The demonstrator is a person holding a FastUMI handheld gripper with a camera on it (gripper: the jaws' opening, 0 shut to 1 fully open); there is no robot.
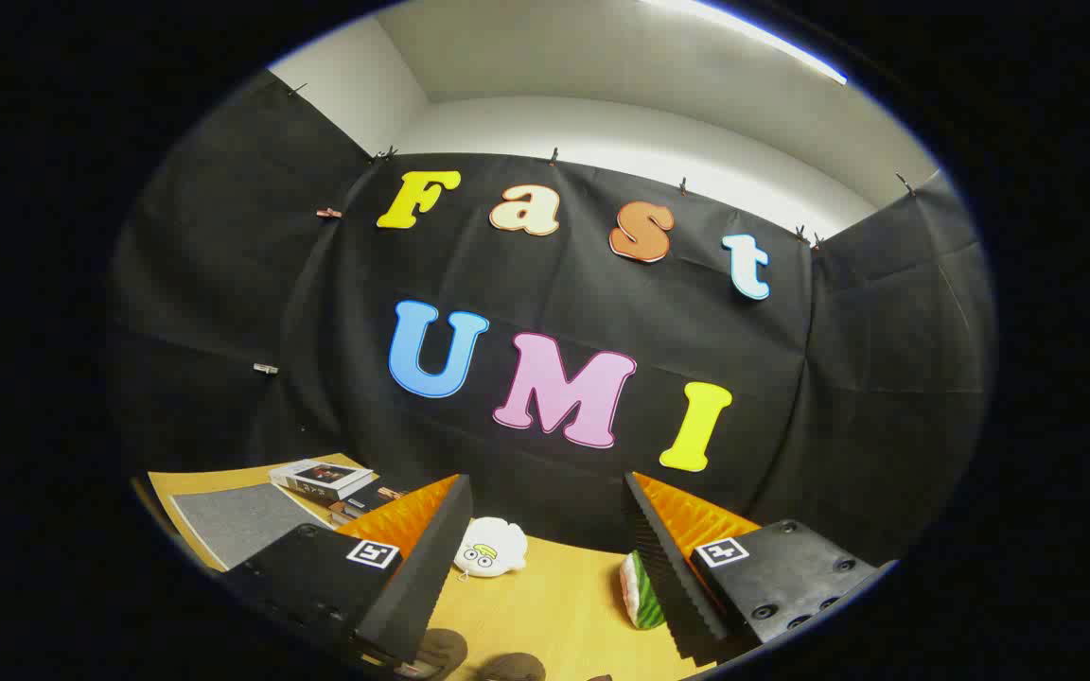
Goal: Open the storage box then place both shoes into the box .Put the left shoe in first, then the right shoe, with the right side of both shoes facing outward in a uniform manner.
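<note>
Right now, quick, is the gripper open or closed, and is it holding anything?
Gripper: open, fingers spread wide, holding nothing; only bare wooden table and a white plush toy lie between and ahead of them.

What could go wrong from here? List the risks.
1. The gripper is open and holds nothing, aimed high at the booth wall; the table is barely visible, so lowering may be poorly judged.
2. The white plush toy and watermelon-slice toy lie near the fingers and could get knocked.
3. Dark rounded shapes below the fingers are too cropped to identify.
</note>
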